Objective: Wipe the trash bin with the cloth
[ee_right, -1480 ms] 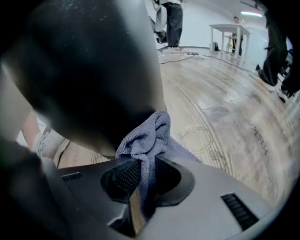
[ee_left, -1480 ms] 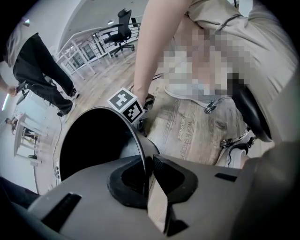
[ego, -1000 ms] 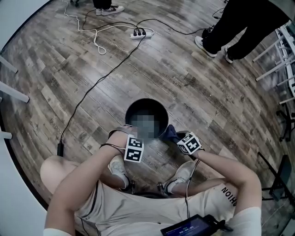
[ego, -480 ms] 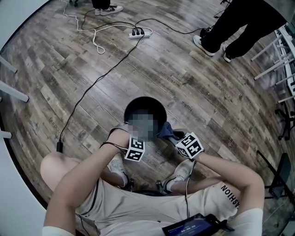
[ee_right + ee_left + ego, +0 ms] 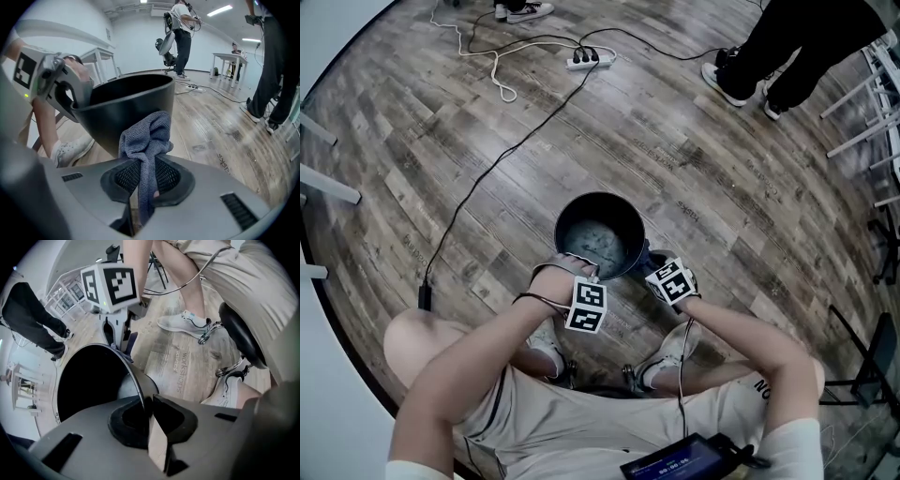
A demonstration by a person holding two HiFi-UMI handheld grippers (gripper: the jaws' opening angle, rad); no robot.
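Note:
A black round trash bin (image 5: 598, 234) stands on the wood floor in front of my feet. My left gripper (image 5: 579, 276) has just been closing and now pinches the bin's near rim (image 5: 136, 383), which runs between its jaws. To the right, my right gripper (image 5: 653, 266) is shut on a crumpled blue-grey cloth (image 5: 146, 136). The cloth rests at the bin's outer wall (image 5: 129, 110) on its right side. In the right gripper view the left gripper (image 5: 63, 91) shows clamped on the rim. In the left gripper view the right gripper's marker cube (image 5: 111, 287) shows behind the bin.
A power strip (image 5: 589, 59) and long cables (image 5: 492, 164) lie on the floor beyond the bin. Someone in dark trousers (image 5: 787, 42) stands at the far right, near white frames (image 5: 877, 103). My shoes (image 5: 546, 342) and a stool base (image 5: 241, 341) are just behind the bin.
The left gripper's jaws have shut on the bin's near rim. My right gripper has moved left with the cloth, up against the bin's right side.

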